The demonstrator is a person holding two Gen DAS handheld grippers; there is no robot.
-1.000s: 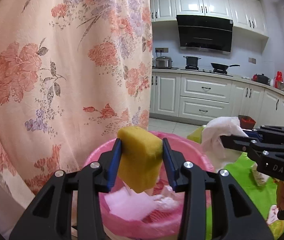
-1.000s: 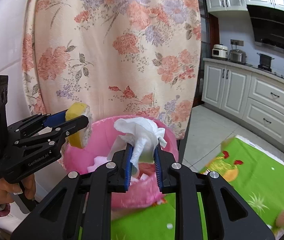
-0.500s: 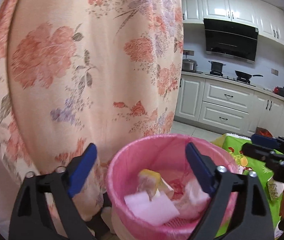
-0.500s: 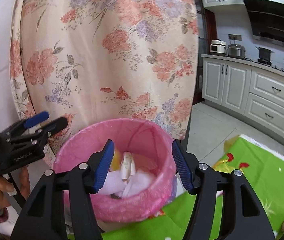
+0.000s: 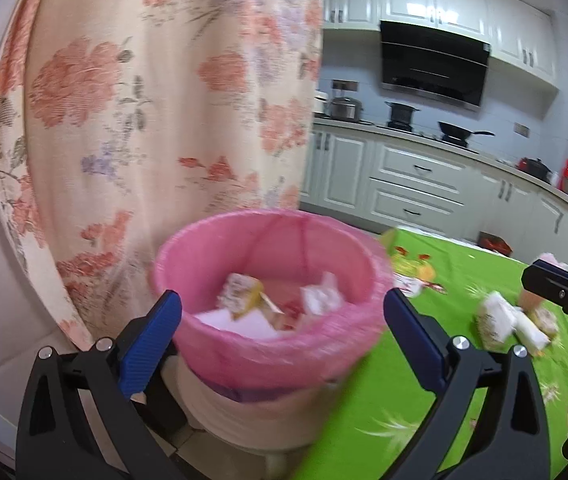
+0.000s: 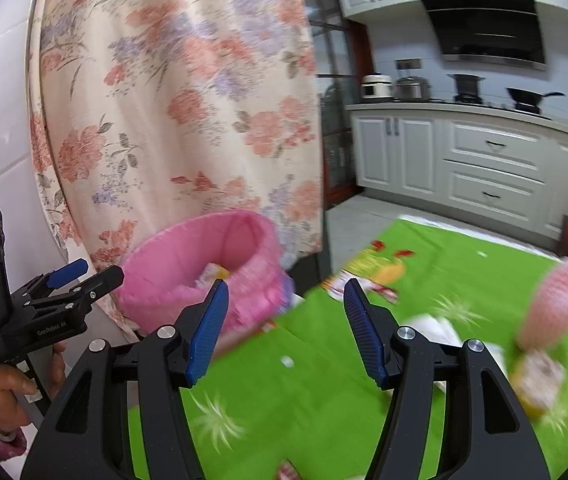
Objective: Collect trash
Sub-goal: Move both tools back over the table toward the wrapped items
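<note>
My left claw (image 5: 281, 330) has just been opening and now stands spread wide, nothing between the blue pads; the pink-lined bin (image 5: 271, 288) sits right ahead of it, framed by the two fingers but not touched. Inside the bin: a yellowish sponge piece (image 5: 241, 296), crumpled white tissue (image 5: 322, 298) and flat white paper. My right claw (image 6: 286, 330) has also opened, about halfway, empty, pointing over the green surface (image 6: 304, 396) just to the right of the bin. More trash on the surface: white wrapper-like pieces (image 5: 496, 318) near the right claw's tip in the left view, and a blurred pink object (image 6: 560, 304) with a whitish-yellow lump below it at the right edge of the right view; too smeared to identify. Floral curtain (image 5: 155, 120) hangs directly behind the bin. A hand (image 6: 23, 380) in a pink sleeve holds the left claw's handle.
</note>
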